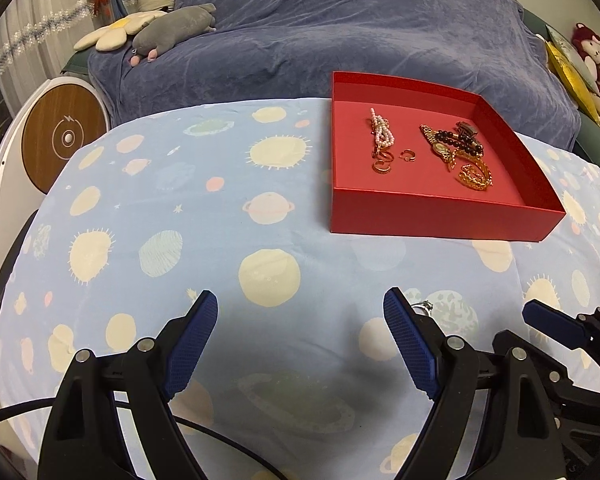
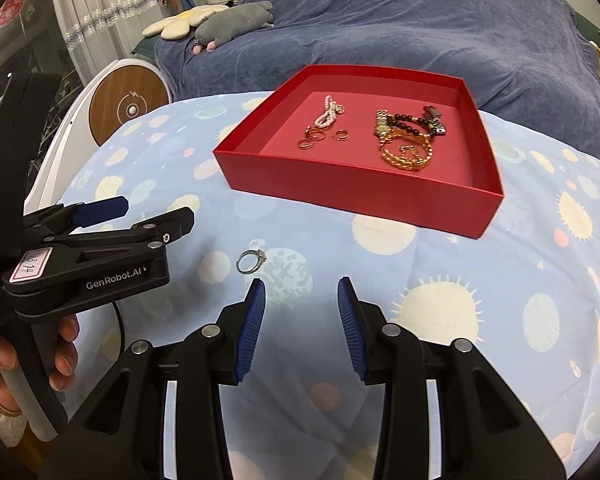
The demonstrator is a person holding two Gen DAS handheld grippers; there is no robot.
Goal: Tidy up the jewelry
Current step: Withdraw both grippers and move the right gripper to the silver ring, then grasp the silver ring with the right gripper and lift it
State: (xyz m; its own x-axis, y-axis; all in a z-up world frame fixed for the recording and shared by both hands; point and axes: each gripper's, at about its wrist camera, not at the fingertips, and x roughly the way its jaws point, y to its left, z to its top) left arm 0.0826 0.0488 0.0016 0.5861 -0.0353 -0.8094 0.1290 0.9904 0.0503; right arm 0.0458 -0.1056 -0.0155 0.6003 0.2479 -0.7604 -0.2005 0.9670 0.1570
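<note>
Right wrist: thin silver ring, small stone.

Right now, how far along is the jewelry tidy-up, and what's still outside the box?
Mostly done: the pearl strand, gold rings, gold watch, dark bead bracelet and gold chain already lie in the red cardboard box. Nothing is in hand; the left claw and right claw are both open and empty. Left: one silver ring on the planet-print cloth, just ahead of the right claw.
</note>
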